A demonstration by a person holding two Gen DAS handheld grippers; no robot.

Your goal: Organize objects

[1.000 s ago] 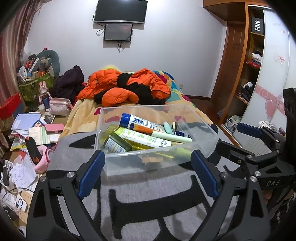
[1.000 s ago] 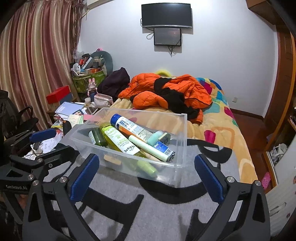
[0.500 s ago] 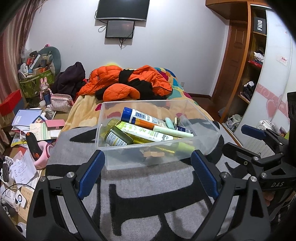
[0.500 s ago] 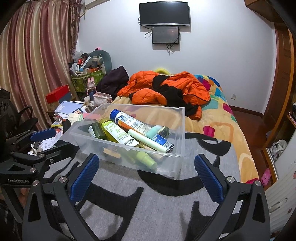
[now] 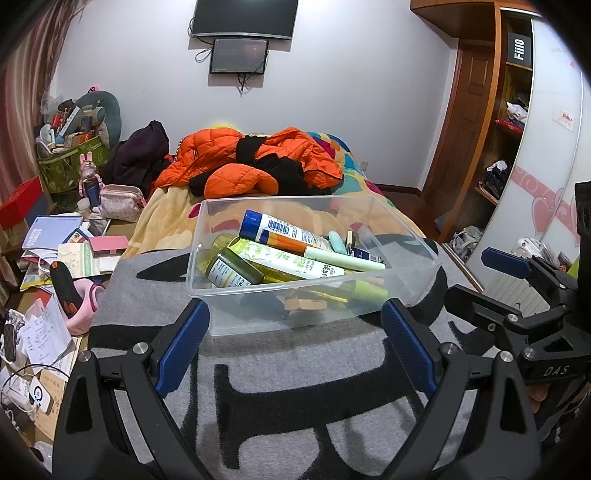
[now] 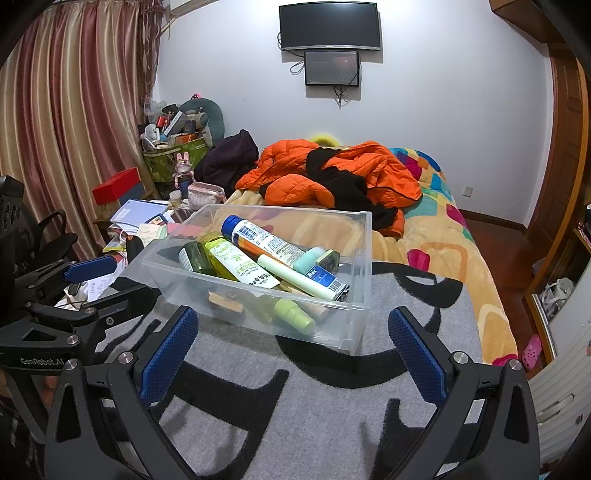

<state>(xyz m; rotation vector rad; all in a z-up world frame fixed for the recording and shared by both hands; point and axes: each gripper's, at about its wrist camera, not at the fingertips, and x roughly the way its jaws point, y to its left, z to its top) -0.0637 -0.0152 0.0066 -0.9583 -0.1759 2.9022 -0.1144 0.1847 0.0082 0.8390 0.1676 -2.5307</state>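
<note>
Grey blanket (image 5: 295, 387) on a bed: clear bin (image 5: 399, 291) of bottles; left gripper (image 5: 293, 349) and right gripper (image 6: 293, 350) both spread wide, empty.

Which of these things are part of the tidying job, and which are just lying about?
Part of the job:
clear plastic bin
blue-capped white tube
dark green bottle
pale green bottle

Just lying about:
orange puffer jacket
red box
wall-mounted screen

A bed (image 6: 443, 236) is set against a white wall (image 6: 443, 92). Two screens (image 6: 330, 26) are mounted above the bed, striped curtains (image 6: 74, 110) hung to its left, a wooden door (image 5: 461, 122) seen right.
</note>
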